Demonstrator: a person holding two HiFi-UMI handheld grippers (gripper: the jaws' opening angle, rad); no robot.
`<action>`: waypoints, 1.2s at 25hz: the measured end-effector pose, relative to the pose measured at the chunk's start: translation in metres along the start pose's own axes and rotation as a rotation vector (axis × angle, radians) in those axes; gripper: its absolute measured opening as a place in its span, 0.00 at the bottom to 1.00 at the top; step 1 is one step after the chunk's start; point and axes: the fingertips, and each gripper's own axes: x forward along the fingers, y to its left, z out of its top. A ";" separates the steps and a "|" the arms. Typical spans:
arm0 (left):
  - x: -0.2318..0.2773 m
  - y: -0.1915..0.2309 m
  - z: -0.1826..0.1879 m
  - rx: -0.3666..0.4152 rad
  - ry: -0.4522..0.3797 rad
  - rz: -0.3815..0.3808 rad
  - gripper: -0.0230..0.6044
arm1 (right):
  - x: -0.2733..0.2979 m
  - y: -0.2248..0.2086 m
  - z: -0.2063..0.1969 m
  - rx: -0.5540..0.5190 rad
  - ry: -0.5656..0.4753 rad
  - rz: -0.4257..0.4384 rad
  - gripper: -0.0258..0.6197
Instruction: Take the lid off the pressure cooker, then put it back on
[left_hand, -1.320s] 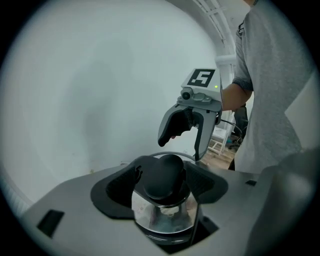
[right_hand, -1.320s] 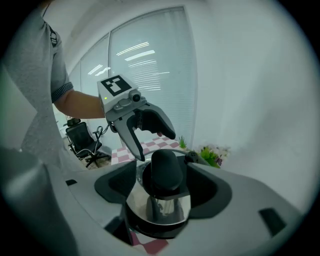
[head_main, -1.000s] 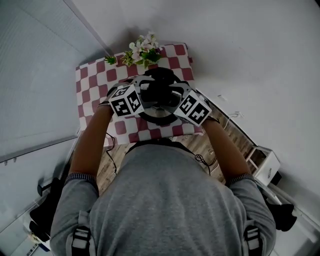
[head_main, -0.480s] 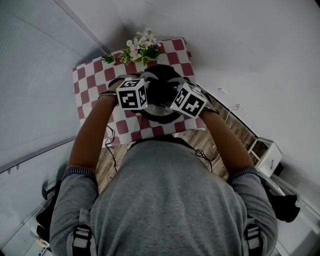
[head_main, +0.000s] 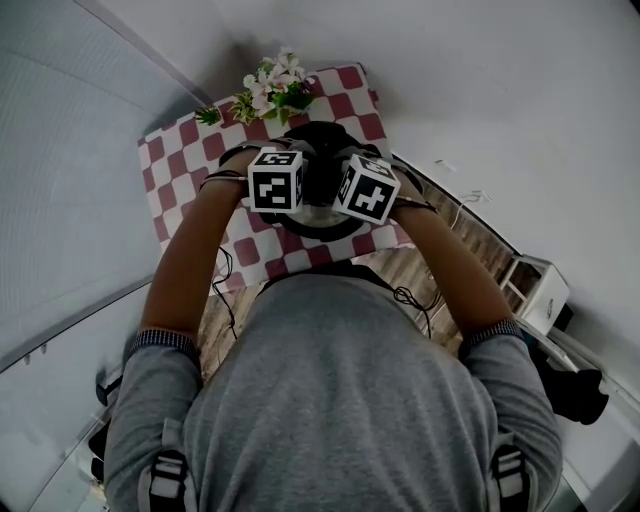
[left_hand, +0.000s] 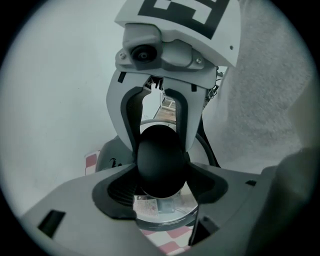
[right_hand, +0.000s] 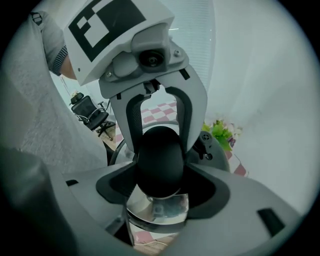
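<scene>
Both grippers have drawn closer together above the pressure cooker (head_main: 322, 228), which stands on the checked cloth (head_main: 180, 170). The left gripper (left_hand: 161, 200) and right gripper (right_hand: 159, 197) face each other, each with jaws apart astride the black knob (left_hand: 160, 160) of the steel lid (left_hand: 167, 212). The right's jaws have just been closing in. The lid sits on the cooker.

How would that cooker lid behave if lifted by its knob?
Probably stiff and fairly heavy: the lid looks like shiny steel. Its knob is smooth and rounded, so a loose pinch might slip. Lifted by that central knob, it should hang about level.
</scene>
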 end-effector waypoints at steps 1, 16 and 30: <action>0.001 0.000 -0.001 0.004 0.005 -0.005 0.56 | 0.002 0.000 -0.001 -0.004 0.009 0.000 0.51; 0.001 -0.002 0.001 0.000 0.015 -0.054 0.52 | 0.002 0.002 -0.002 -0.034 0.089 0.007 0.49; -0.012 -0.003 0.006 0.003 0.023 -0.002 0.52 | -0.010 0.004 0.005 -0.063 0.063 -0.021 0.49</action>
